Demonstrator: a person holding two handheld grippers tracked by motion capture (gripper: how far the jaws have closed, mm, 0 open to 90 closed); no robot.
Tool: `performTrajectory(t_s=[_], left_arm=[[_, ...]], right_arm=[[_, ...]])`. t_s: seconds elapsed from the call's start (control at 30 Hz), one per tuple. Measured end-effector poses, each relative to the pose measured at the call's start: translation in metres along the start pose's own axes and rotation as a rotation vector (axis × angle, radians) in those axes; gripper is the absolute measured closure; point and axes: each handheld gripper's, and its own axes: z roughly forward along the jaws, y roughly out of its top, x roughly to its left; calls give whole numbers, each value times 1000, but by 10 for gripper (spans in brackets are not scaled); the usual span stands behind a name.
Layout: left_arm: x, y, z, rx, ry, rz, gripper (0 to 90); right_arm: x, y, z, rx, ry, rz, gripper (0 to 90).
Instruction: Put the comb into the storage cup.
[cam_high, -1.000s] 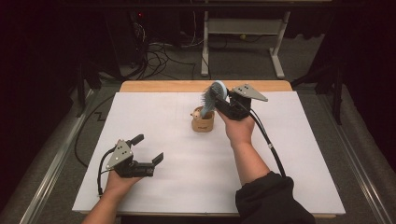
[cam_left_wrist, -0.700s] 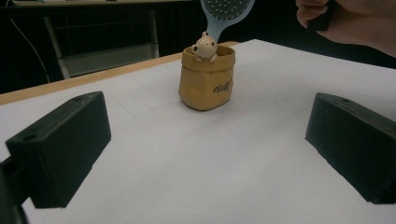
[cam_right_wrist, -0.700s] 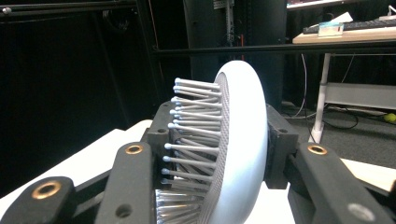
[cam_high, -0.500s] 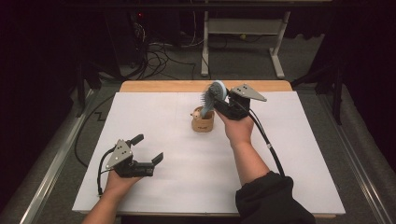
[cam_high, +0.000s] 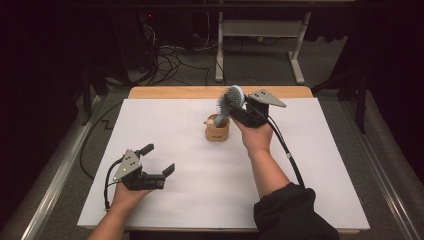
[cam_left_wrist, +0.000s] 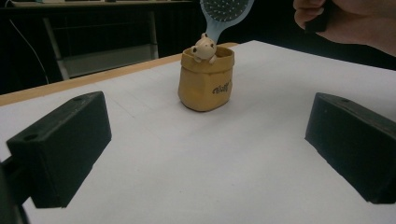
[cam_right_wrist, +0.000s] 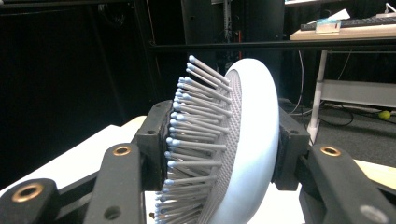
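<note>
The hairbrush (cam_high: 231, 100) is pale blue, with an oval head, a domed smooth back and a grey cushion set with thin grey bristles tipped in lighter blue. It stands nearly upright near the far middle of the white desk (cam_high: 165, 130), its handle down inside a small tan pot (cam_high: 217, 131) shaped like a paper bag, with dark lettering on its side and a little cream animal figure (cam_left_wrist: 204, 46) peeking over the rim.

The right claw (cam_high: 239, 106) sits level at the brush's head. In the right gripper view the head (cam_right_wrist: 233, 149) lies between the 2 jaws, bristles toward one pad and the smooth back against the other. Its jaws have just been opening; the back still meets its pad and the bristle tips still reach the other, so the head is loosely caught.

The left claw (cam_high: 159, 159) rests low on the near left of the desk, well apart from the pot, jaws spread wide with nothing between them.
</note>
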Motion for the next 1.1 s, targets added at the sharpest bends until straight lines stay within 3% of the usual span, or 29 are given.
performTrajectory(t_s=[1.1], left_arm=[[1, -1, 2, 19, -13, 0, 9]], right_arm=[[-15, -1, -1, 55, -60, 46, 411]])
